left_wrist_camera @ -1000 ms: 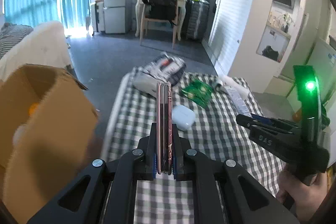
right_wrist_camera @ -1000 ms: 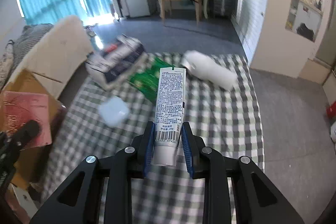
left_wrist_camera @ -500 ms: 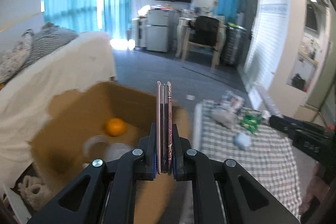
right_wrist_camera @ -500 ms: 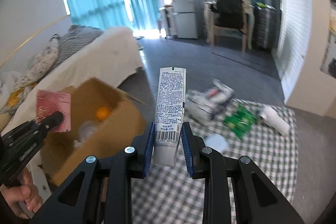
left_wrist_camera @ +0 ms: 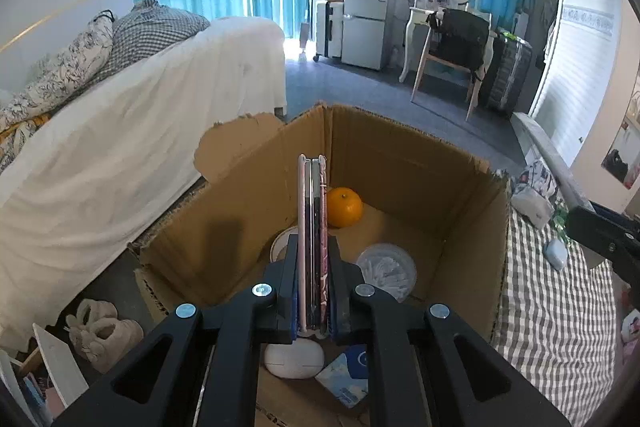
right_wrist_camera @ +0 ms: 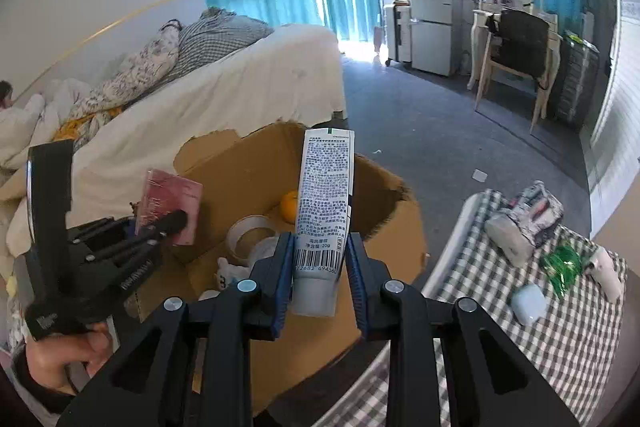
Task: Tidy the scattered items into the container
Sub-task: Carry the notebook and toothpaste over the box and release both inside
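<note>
Got both hands loaded over the cardboard box (left_wrist_camera: pixel 420 163). My left gripper (left_wrist_camera: pixel 313 251) has its jaws clamped on a slim pink booklet (left_wrist_camera: pixel 313 227) held on edge, and my right gripper (right_wrist_camera: pixel 320 259) is squeezing a white tube (right_wrist_camera: pixel 326 203) upright by its cap end. Orange (left_wrist_camera: pixel 344 207), tape roll (right_wrist_camera: pixel 248 235) and a round lidded tub (left_wrist_camera: pixel 386 275) sit inside. Few bits are left on the checkered bench (right_wrist_camera: pixel 560 331) beside it.
</note>
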`<move>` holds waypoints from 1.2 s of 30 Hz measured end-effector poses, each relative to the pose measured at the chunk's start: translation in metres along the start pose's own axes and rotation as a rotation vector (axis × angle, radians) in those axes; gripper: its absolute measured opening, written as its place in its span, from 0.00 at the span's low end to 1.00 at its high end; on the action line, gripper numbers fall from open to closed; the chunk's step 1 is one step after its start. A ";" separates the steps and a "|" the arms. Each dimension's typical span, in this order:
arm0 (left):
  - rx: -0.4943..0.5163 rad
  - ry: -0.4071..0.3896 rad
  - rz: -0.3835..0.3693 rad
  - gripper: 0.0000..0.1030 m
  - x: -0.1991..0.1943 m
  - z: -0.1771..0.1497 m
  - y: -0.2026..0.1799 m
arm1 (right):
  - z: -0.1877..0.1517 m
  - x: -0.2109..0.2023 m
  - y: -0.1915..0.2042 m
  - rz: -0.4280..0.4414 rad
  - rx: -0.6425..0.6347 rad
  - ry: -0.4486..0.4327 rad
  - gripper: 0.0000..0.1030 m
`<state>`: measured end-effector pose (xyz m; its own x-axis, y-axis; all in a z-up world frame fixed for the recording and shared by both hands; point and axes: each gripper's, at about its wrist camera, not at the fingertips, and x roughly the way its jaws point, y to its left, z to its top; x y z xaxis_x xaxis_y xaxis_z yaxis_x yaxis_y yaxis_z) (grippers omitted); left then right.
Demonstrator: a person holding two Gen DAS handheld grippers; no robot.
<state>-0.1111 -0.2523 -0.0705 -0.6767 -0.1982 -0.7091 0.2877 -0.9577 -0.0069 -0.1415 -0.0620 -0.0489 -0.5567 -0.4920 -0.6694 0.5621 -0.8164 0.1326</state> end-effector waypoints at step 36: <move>-0.048 0.020 0.028 0.10 0.017 -0.001 0.029 | 0.011 0.091 0.024 -0.013 -0.032 0.135 0.28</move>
<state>-0.1131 -0.2836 -0.0833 -0.6544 -0.2202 -0.7233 0.3388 -0.9407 -0.0201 -0.1851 -0.1299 -0.0985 -0.4776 -0.4348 -0.7634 0.5757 -0.8113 0.1019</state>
